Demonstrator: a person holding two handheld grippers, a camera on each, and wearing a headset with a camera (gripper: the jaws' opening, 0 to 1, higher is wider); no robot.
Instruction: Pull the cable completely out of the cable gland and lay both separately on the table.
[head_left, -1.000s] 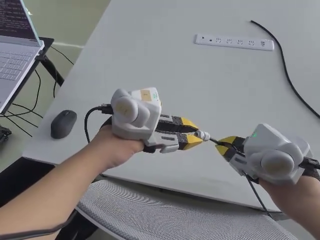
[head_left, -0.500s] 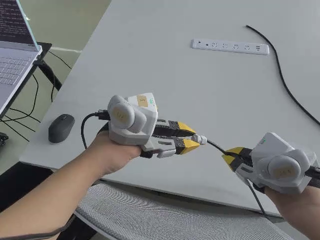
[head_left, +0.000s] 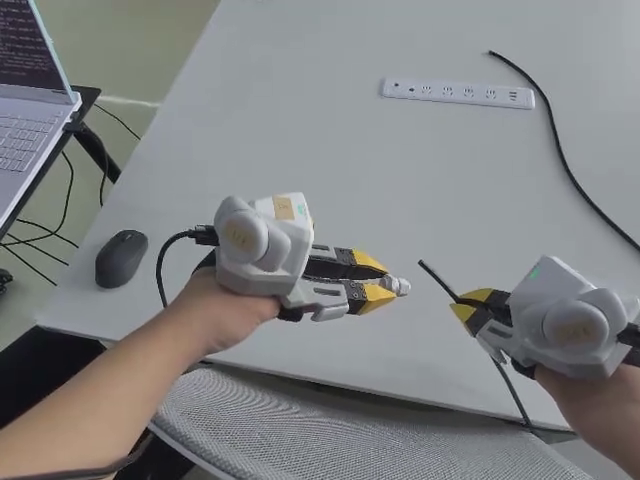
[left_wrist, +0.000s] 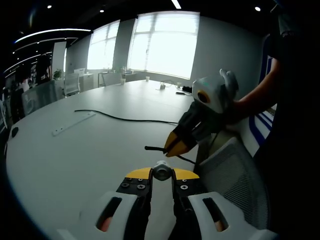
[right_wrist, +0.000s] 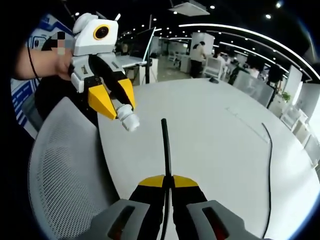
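We hold the left gripper (head_left: 385, 290) above the near edge of the table (head_left: 330, 160), its jaws drawn in narrow on the white cable gland (head_left: 400, 287), which pokes out past the yellow tips. In the left gripper view we see the gland (left_wrist: 161, 170) pinched between both tips. The right gripper (head_left: 465, 303) is beside it over the same edge, its jaws closed tight on the black cable (head_left: 437, 282). The cable's free end points toward the gland but is apart from it, with bare table showing between them. Behind the right gripper the cable drops past the table's edge. A power strip (head_left: 457, 92) lies toward the far edge, and a mouse (head_left: 121, 258) sits at the near left corner.
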